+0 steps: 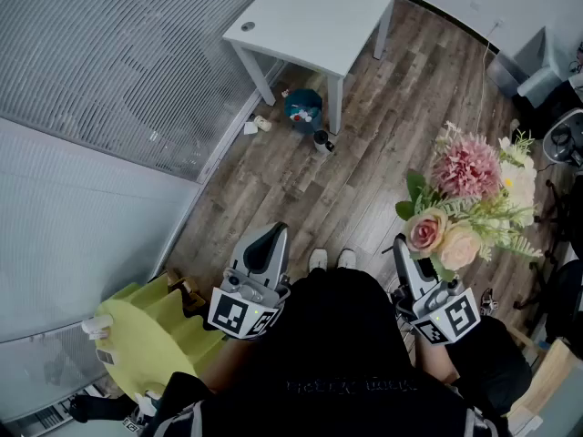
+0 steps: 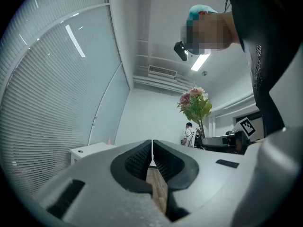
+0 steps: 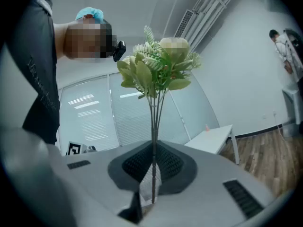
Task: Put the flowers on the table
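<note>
A bunch of pink, peach and cream flowers (image 1: 474, 203) with green leaves stands upright at the right of the head view. My right gripper (image 1: 407, 260) is shut on its thin stems (image 3: 154, 126), and the leaves and blooms (image 3: 158, 65) rise above the jaws in the right gripper view. The white table (image 1: 314, 16) stands far ahead by the blinds, and shows small in the gripper views (image 3: 213, 138) (image 2: 90, 151). My left gripper (image 1: 269, 244) is held low at the left, jaws pressed together with nothing between them (image 2: 151, 155).
A blue bin (image 1: 303, 109) and small bits of litter lie on the wooden floor under the table. A yellow-green chair (image 1: 150, 335) is close at my left. Office chairs (image 1: 565, 139) and a grey box (image 1: 528, 66) stand at the right. Another person (image 2: 189, 132) stands far off.
</note>
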